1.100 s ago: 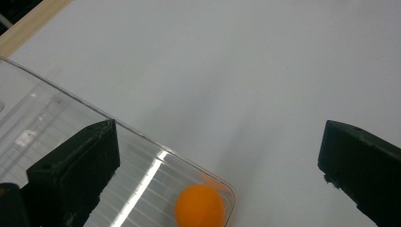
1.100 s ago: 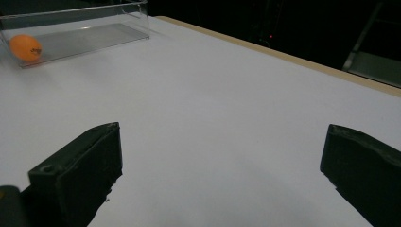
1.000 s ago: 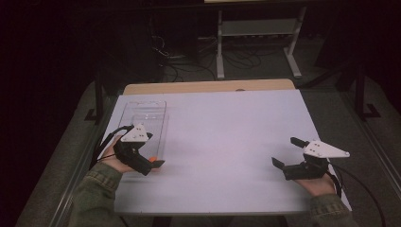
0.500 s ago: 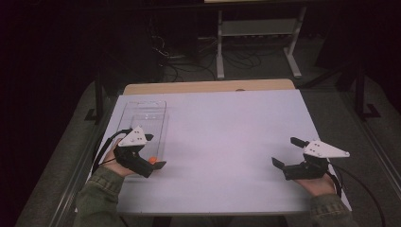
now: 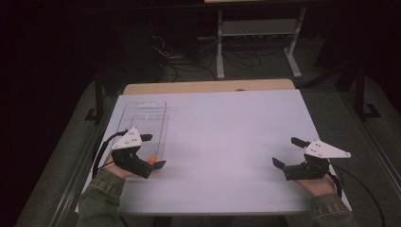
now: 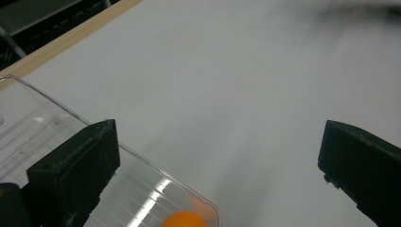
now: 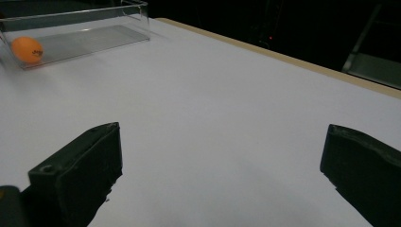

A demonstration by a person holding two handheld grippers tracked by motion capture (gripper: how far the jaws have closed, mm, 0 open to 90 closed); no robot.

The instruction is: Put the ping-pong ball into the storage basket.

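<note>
Two grippers sit low over the white table (image 5: 227, 142), one in each of the person's hands. The left gripper (image 5: 150, 151) is at about 8 o'clock on the table top; the right gripper (image 5: 289, 152) is at about 4 o'clock, well apart from it. Both point roughly toward the centre of the table.

Left gripper: jaws spread wide, nothing between them. In the left gripper view (image 6: 217, 165) one jaw overlaps the near end of the clear plastic box (image 6: 42, 137), and the other jaw stands over bare table. The orange ball (image 6: 185, 220) lies inside the box at its near end wall. It appears at 6 o'clock in that view, between the two jaws but low, next to the jaw that is over the box. Contact between that jaw and the box cannot be told.

Right gripper: jaws also spread wide and empty, with bare table between them in the right gripper view (image 7: 220, 175). From there the box (image 7: 94, 28) lies far off at 11 o'clock, with the ball (image 7: 27, 49) against its end wall.

In the high view the box (image 5: 144, 118) runs lengthwise from 8 o'clock toward 10 o'clock along the table's left side. The ball (image 5: 152, 160) is at its near end, just beside the left gripper's jaws.
</note>
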